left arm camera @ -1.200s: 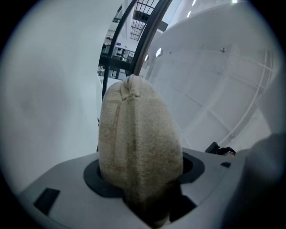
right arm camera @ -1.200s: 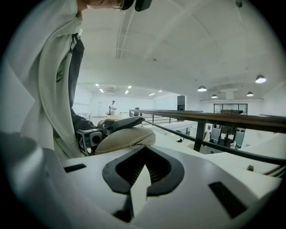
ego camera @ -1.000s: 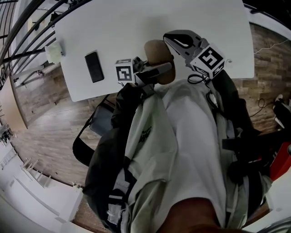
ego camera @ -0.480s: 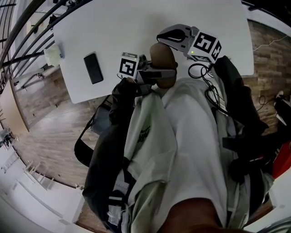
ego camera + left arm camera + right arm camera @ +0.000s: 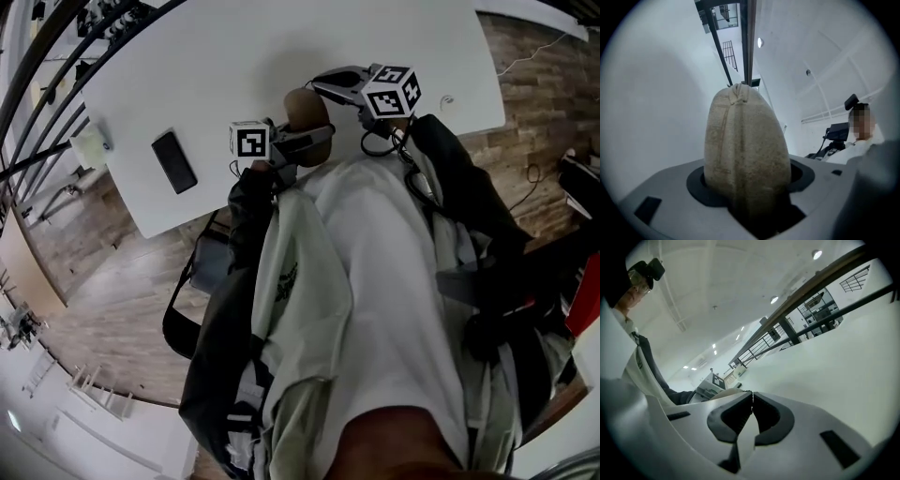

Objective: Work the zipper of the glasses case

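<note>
The left gripper (image 5: pixel 311 141) had its fingers shut tight on the tan glasses case (image 5: pixel 300 111), holding it by the near edge of the white bench (image 5: pixel 216 56); the right gripper (image 5: pixel 326 86) sat at the case's far side, its fingers nearly together and just opening, with nothing seen between them.

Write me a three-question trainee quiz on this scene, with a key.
1. Multiple choice: the glasses case is A) in a drawer, B) between the fingers of the left gripper, C) on the floor.
2. True or false: the phone touches the case.
3. Short answer: what surface does the phone lie on?

Key: 1 B. 2 False: the phone lies well apart from the case. 3 The white table.
</note>
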A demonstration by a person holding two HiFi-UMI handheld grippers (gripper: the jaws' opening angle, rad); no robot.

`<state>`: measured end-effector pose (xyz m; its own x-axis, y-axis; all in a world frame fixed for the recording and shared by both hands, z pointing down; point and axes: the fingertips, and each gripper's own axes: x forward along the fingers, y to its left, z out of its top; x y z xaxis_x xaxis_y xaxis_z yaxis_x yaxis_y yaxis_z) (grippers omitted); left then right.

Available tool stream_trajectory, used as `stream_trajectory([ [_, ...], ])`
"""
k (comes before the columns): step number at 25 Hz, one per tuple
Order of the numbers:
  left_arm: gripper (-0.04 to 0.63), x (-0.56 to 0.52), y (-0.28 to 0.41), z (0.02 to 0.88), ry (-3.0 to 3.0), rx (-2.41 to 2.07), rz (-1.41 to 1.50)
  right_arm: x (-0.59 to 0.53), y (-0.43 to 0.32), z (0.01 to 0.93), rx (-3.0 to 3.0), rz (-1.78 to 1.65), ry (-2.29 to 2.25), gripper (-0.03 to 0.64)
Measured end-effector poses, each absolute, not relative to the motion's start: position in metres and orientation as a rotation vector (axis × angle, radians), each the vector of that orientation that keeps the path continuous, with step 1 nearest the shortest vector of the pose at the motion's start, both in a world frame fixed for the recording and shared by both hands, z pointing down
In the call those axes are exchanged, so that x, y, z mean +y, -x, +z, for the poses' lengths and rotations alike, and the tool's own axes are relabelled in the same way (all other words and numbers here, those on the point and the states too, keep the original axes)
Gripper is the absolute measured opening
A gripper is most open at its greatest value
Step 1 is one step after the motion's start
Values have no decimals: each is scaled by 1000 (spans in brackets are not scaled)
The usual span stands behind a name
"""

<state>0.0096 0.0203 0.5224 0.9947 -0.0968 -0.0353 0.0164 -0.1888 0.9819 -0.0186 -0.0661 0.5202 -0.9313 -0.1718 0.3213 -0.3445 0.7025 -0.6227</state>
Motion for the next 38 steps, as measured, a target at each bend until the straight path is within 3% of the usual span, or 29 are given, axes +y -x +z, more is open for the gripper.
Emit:
stream_trajectory([
  [3, 311, 38, -10, 522, -1636, 120, -124, -51, 9, 524, -2667, 1085, -349, -2],
  [5, 311, 41, -4, 521, -1586, 175, -133, -52, 0, 526, -2647, 1132, -365, 96],
  [6, 310, 38, 4, 525, -1566, 148, -133, -59, -7, 528, -2637, 1154, -413, 98],
  [10, 313, 19, 44, 564, -1488, -164, -26, -86, -35, 530, -2639, 1223, -603, 95],
  [13, 316, 12, 35, 573, -1501, -227, 1, -84, -34, 527, -2667, 1271, -658, 85],
  [20, 314, -39, 40, 548, -1533, -287, -585, -68, -10, 520, -2706, 1236, -647, 30],
  [23, 314, -51, 54, 549, -1473, -322, -700, -67, -9, 520, -2706, 1184, -664, -2],
  [38, 314, -58, 53, 551, -1497, -374, -644, -67, 0, 519, -2705, 1155, -639, -3],
])
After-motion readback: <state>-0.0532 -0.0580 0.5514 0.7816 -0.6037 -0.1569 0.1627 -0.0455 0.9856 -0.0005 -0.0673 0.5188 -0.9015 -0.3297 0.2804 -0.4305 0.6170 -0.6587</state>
